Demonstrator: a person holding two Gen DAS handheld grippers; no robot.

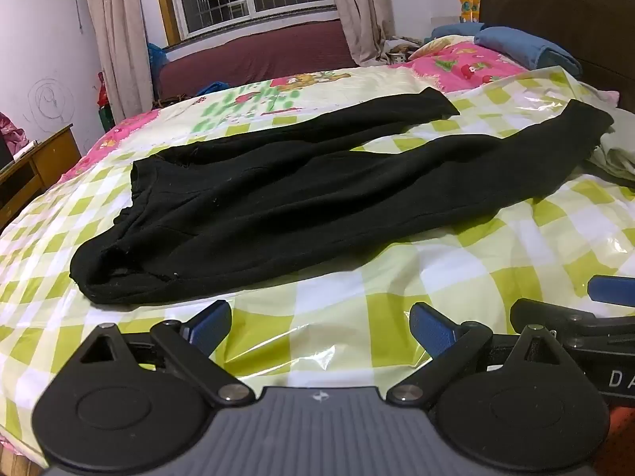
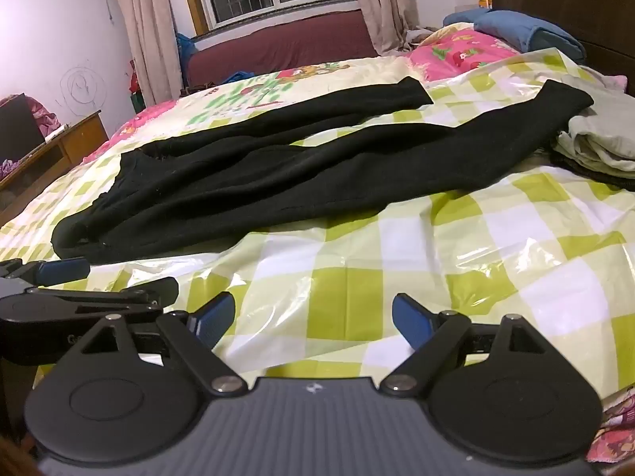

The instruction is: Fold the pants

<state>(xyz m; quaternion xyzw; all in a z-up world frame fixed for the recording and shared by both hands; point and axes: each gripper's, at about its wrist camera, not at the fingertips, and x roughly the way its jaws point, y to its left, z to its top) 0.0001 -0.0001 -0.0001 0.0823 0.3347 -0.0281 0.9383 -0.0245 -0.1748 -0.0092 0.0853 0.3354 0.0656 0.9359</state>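
Hovering short of the black pants (image 1: 301, 194), spread flat on the checked plastic sheet (image 1: 337, 297): left gripper (image 1: 320, 327) and right gripper (image 2: 313, 319) both splayed, empty (slick sheet, so you may pinch plastic with cloth)

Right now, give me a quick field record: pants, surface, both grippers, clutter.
pants: black pants spread flat, unfolded, legs apart, waist toward picture-left
surface: checked plastic sheet over bed
left gripper: open, empty, short of the pants
right gripper: open, empty, over the sheet
clutter: grey clothes by the near leg's cuff; blue bundle at the headboard
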